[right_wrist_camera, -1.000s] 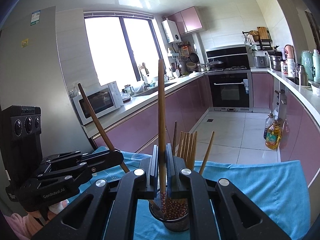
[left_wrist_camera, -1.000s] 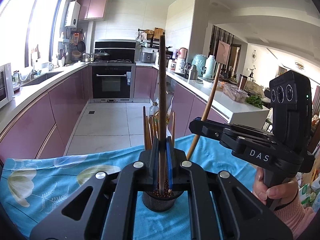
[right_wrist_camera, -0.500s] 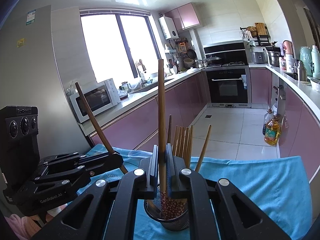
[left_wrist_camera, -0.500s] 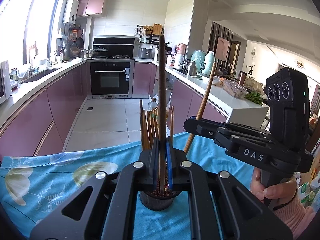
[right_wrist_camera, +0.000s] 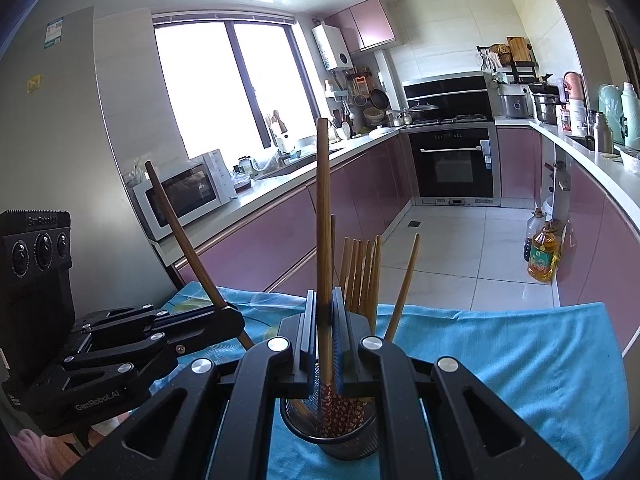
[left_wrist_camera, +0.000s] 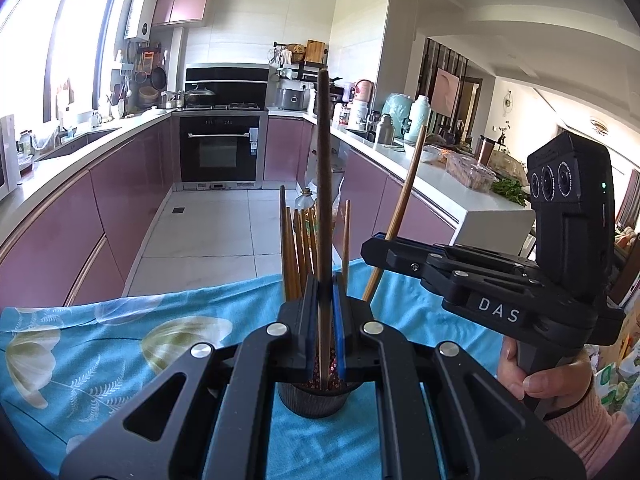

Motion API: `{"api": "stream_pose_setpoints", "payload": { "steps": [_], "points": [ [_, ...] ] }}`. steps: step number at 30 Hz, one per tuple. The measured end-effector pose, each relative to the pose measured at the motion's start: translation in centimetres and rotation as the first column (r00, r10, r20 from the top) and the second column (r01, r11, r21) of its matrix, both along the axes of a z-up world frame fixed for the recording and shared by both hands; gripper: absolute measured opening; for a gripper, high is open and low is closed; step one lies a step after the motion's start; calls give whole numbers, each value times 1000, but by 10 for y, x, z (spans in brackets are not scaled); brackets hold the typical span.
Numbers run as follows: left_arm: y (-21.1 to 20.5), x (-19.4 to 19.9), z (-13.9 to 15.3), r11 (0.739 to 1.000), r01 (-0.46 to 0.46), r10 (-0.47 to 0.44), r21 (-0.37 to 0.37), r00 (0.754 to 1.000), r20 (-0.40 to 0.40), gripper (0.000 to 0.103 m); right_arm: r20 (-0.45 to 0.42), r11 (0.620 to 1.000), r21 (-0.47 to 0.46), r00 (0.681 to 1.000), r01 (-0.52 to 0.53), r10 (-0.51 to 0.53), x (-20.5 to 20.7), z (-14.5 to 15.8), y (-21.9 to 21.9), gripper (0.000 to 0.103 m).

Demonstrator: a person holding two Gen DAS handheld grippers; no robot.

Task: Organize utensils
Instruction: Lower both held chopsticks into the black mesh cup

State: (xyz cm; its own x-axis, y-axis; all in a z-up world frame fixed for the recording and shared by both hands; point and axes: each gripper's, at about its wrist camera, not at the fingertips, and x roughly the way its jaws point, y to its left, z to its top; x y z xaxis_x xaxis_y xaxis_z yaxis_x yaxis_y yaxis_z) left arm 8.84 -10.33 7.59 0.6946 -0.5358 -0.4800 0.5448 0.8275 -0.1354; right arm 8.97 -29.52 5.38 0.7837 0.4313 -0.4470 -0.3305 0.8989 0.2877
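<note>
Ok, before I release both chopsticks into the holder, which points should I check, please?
1. Left gripper shut on left chopstick: ok.
2. Right gripper shut on right chopstick: ok.
3. Both lower ends over the holder: ok.
4. Holder upright on cloth: ok.
5. Grippers apart from each other: ok.
6. Free room inside holder: cannot tell.

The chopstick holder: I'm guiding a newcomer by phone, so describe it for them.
Find the blue floral cloth covering the table. On it stands a dark mesh chopstick holder, the only container there, bristling with upright wooden chopsticks.
</note>
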Motion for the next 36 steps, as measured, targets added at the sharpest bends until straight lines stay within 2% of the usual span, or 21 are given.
{"api": "stream_pose_setpoints", "payload": {
  "steps": [36],
  "points": [
    [-3, 20, -22, 1000, -4, 5, 25, 998, -60, 8, -48, 1000, -8, 999, 7, -7, 6, -18, 4, 6]
  ]
}}
